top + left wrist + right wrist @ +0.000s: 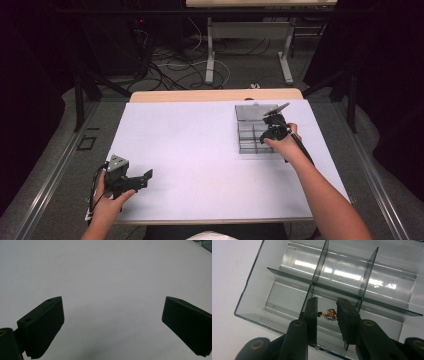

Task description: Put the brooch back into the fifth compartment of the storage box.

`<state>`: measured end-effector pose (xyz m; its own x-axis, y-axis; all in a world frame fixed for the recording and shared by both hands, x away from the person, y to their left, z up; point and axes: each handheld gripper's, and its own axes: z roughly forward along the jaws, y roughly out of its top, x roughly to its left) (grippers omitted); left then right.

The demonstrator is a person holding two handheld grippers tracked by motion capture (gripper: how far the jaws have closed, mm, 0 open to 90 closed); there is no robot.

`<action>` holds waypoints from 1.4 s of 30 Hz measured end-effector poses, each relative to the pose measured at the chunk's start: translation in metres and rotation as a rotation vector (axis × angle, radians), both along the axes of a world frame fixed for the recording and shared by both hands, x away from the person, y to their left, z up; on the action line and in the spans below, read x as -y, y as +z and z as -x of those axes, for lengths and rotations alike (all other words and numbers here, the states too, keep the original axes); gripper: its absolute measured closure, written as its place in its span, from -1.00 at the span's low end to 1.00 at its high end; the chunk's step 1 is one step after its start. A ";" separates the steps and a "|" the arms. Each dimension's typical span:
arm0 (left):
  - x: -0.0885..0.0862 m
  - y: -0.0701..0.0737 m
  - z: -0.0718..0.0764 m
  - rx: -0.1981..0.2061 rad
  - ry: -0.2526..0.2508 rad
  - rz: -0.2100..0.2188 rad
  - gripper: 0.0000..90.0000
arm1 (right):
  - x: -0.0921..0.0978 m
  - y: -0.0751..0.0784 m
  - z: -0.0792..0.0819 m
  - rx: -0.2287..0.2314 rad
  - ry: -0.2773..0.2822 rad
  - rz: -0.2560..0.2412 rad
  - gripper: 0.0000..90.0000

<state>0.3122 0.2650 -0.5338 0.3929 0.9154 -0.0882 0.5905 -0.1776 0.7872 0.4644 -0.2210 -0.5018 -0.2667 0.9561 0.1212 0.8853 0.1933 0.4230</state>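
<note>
Gold and small, a piece of jewellery with a pale stone sits between the jaws of the right gripper, which are narrow around it but seem not yet tight, inside a clear plastic box with thin dividers, at about two o'clock on the white table. I judge the step is picking this jewel from its compartment, so the next move calls for a gentle, exact squeeze and a straight lift. The left gripper waits at seven o'clock, jaws wide over the smooth surface.

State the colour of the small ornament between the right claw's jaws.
Gold, with a pale sparkling stone: the ornament, best in the right gripper view.
</note>
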 end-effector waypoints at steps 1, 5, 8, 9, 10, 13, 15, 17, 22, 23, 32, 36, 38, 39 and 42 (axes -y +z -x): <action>0.000 0.000 0.000 -0.001 0.001 0.001 -0.91 | 0.001 -0.001 -0.001 0.003 0.013 0.009 0.58; 0.000 0.000 0.000 0.000 0.003 0.004 -0.91 | 0.002 -0.003 -0.002 -0.012 -0.001 0.004 0.58; 0.000 0.000 0.000 0.000 0.003 0.005 -0.91 | 0.002 -0.003 -0.003 -0.015 0.003 0.003 0.57; 0.000 0.000 0.000 -0.001 0.003 0.004 -0.91 | 0.003 -0.003 -0.003 -0.020 0.001 0.001 0.57; 0.000 0.000 0.000 -0.001 0.003 0.005 -0.91 | 0.003 -0.003 -0.003 -0.022 0.001 0.004 0.57; 0.000 0.000 0.000 -0.001 0.003 0.005 -0.91 | 0.003 -0.003 -0.003 -0.024 -0.002 -0.001 0.57; 0.000 0.000 0.000 -0.001 0.003 0.005 -0.91 | 0.003 -0.003 -0.003 -0.025 -0.002 -0.001 0.57; 0.000 0.000 0.000 -0.001 0.003 0.005 -0.91 | 0.004 -0.003 -0.003 -0.029 0.002 -0.002 0.56; 0.000 -0.001 0.000 -0.001 0.002 0.004 -0.91 | 0.004 -0.004 -0.003 -0.030 -0.001 0.002 0.54; 0.000 -0.001 0.000 -0.001 0.002 0.004 -0.91 | 0.004 -0.004 -0.003 -0.027 0.003 0.003 0.52; 0.000 -0.001 0.000 -0.001 0.003 0.006 -0.91 | 0.005 -0.001 -0.002 -0.015 -0.001 -0.014 0.35; 0.000 -0.001 -0.001 -0.002 0.003 0.005 -0.91 | 0.006 0.001 -0.001 -0.002 0.010 -0.030 0.21; 0.000 -0.001 0.000 -0.002 0.004 0.005 -0.91 | 0.006 0.002 0.000 -0.005 0.005 -0.030 0.18; 0.000 -0.001 0.000 -0.002 0.004 0.005 -0.91 | 0.006 0.003 0.001 -0.003 0.017 -0.032 0.15; 0.000 -0.001 0.000 -0.001 0.006 0.005 -0.91 | 0.006 0.004 0.002 0.007 0.027 -0.033 0.05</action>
